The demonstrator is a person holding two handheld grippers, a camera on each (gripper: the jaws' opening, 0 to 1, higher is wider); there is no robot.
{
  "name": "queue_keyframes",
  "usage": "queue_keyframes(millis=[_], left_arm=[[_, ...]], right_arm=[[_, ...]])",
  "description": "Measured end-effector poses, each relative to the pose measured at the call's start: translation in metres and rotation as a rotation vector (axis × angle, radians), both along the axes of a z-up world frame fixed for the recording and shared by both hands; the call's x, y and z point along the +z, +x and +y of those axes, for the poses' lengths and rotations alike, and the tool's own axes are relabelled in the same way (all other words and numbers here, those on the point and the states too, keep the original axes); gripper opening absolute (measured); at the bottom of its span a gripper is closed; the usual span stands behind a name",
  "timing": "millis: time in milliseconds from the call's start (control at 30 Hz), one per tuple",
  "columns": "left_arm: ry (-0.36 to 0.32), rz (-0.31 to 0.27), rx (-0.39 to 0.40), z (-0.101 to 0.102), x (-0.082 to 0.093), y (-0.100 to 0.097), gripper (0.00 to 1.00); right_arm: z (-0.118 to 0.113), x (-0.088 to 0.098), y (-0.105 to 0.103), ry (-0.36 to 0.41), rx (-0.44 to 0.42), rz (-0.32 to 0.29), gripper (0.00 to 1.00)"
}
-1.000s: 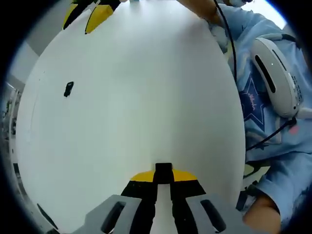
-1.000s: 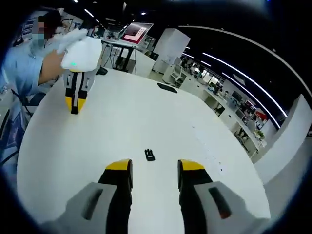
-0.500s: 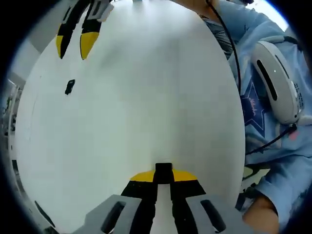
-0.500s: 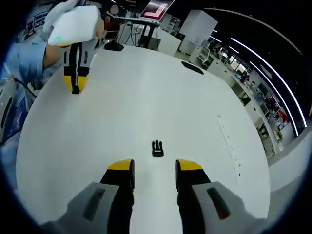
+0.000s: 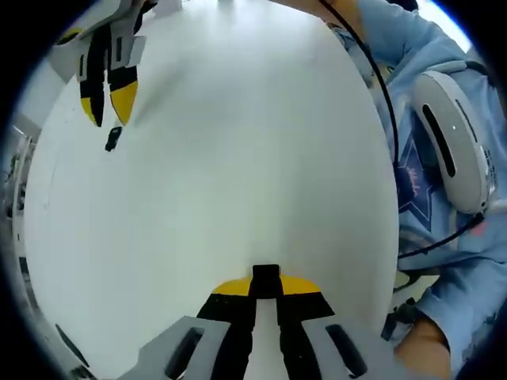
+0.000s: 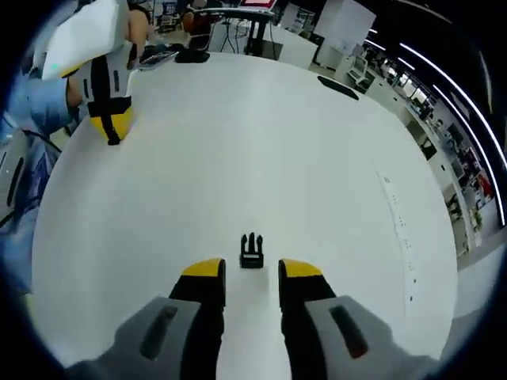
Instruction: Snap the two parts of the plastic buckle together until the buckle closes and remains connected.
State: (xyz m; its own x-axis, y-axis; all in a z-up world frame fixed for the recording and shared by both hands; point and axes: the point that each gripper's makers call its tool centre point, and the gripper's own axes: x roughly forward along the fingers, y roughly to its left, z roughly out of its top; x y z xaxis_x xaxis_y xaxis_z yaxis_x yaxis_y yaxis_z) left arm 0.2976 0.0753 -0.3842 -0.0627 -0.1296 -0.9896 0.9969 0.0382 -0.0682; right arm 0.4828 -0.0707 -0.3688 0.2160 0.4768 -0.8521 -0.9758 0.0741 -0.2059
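Note:
A small black pronged buckle part (image 6: 252,252) lies on the white table (image 6: 261,142), just ahead of my right gripper (image 6: 252,271). That gripper is open, its yellow-tipped jaws on either side of the part but short of it. From the left gripper view the same part (image 5: 113,138) lies far off at the upper left, with the right gripper (image 5: 107,99) just above it. My left gripper (image 5: 265,283) is shut on the other black buckle part (image 5: 265,273), which sticks out between its tips. In the right gripper view the left gripper (image 6: 109,127) hovers at the upper left.
A person in a light blue shirt (image 5: 444,214) stands along the table's right edge in the left gripper view, with a black cable (image 5: 380,87) hanging there. Two flat black items (image 6: 190,55) (image 6: 339,85) lie at the far rim. Office desks stand beyond.
My right gripper has moved forward and down to the pronged part, which now sits just ahead of its jaws. The left gripper has stayed still, shut on its part.

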Motion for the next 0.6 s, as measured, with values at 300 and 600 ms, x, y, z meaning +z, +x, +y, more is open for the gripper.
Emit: queue_keyframes(millis=[300, 600], left_arm=[[0.001, 0.003, 0.004, 0.0000, 0.0002, -0.0012, 0.08], [-0.007, 0.012, 0.014, -0.0004, 0.0009, 0.0005, 0.08]], right_arm=[[-0.0024, -0.0073, -0.0038, -0.044, 0.017, 0.053, 0.25], [0.0027, -0.0110, -0.0017, -0.053, 0.027, 0.139, 0.20]])
